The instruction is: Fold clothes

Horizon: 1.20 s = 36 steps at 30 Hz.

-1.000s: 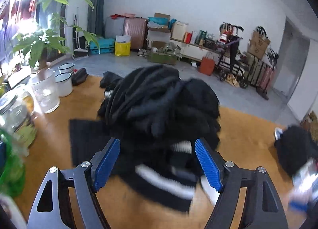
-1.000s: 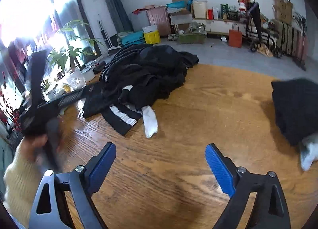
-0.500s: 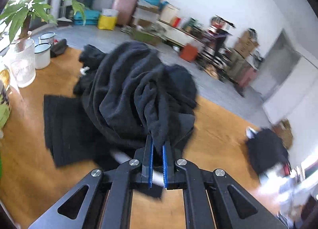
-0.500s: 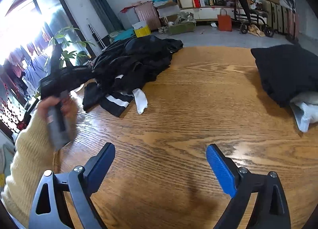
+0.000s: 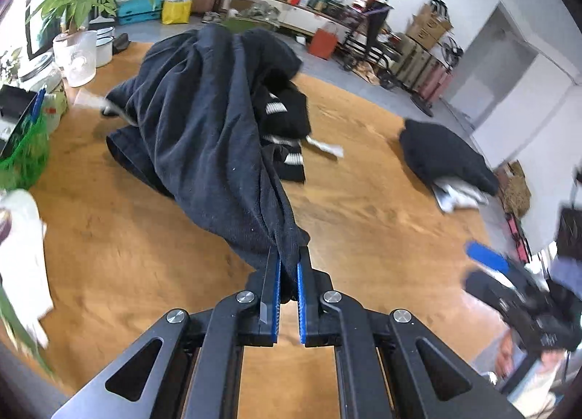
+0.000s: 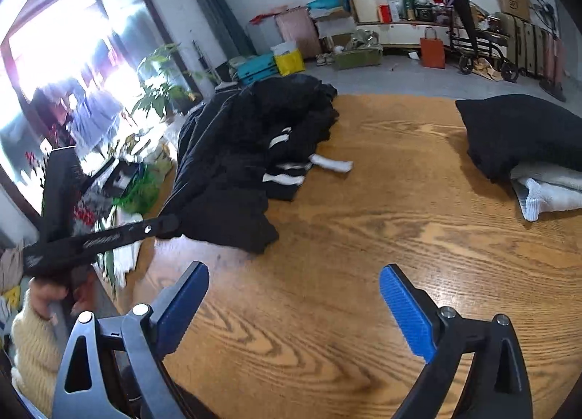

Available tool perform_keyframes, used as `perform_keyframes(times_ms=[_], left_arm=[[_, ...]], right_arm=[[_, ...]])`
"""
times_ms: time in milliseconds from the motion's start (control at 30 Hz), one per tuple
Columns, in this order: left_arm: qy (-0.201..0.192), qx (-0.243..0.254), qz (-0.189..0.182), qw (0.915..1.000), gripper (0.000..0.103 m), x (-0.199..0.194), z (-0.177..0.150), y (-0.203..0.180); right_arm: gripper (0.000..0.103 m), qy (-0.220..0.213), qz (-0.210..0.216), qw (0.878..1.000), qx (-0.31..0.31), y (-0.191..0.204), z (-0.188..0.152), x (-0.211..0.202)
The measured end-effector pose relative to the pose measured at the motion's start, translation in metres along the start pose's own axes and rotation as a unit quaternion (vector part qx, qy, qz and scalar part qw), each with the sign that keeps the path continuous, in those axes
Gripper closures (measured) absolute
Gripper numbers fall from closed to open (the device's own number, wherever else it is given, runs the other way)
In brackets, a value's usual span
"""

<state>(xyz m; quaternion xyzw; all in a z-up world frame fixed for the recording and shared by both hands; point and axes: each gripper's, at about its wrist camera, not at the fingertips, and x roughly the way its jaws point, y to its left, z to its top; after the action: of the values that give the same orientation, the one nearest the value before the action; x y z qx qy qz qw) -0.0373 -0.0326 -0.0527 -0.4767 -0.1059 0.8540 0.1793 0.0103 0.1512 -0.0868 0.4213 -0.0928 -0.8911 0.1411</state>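
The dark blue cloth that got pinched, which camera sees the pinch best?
The left wrist view. There the left gripper is shut on the dark blue cloth, close up, with the fabric stretched back toward the pile. The right wrist view shows that cloth only from the side, draped on the table.

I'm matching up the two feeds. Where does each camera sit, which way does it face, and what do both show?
Left wrist: on the left gripper, looking along its jaws, shut on the dark garment, across the table; the right gripper shows blurred.
Right wrist: on the right gripper, jaws open over bare table; a hand holds the left gripper.
Shared: garment, folded stack, white sock.
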Motion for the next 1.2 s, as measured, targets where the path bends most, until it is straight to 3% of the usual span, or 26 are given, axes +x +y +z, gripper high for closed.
perform_keyframes(times_ms=[200,433,667,700,733,833,900,1000,1200], left_arm=[[-0.003,-0.015,-0.015,0.9998,0.096,-0.018,-0.031,-0.016],[-0.002,-0.038,-0.056,0.9977,0.096,-0.016,-0.056,-0.012],[0.009,-0.039,-0.064,0.9972,0.096,0.000,-0.074,0.001],[0.011,-0.048,-0.062,0.9968,0.096,0.002,-0.075,0.007],[0.013,-0.060,-0.060,0.9963,0.096,0.004,-0.076,0.014],[0.016,-0.088,-0.063,0.9940,0.096,0.007,-0.077,0.029],[0.016,-0.098,-0.063,0.9930,0.096,0.006,-0.077,0.034],[0.009,-0.087,-0.063,0.9941,0.096,-0.003,-0.075,0.027],[-0.014,-0.043,-0.046,0.9979,0.096,-0.038,-0.072,-0.003]], right_arm=[[0.007,0.045,0.004,0.999,-0.016,0.025,0.022,0.049],[0.006,0.062,0.037,0.997,-0.026,0.064,0.046,0.088],[0.009,0.096,0.002,0.993,-0.075,0.106,0.052,0.159],[0.018,0.101,-0.002,0.992,-0.079,0.109,0.051,0.170],[0.037,0.106,0.003,0.991,-0.078,0.109,0.050,0.176],[0.076,0.116,0.034,0.990,-0.069,0.107,0.043,0.191],[0.085,0.107,0.052,0.991,-0.065,0.104,0.038,0.188],[0.091,0.083,0.062,0.992,-0.066,0.102,0.035,0.172],[0.100,-0.012,0.109,0.994,-0.024,0.087,0.047,0.091]])
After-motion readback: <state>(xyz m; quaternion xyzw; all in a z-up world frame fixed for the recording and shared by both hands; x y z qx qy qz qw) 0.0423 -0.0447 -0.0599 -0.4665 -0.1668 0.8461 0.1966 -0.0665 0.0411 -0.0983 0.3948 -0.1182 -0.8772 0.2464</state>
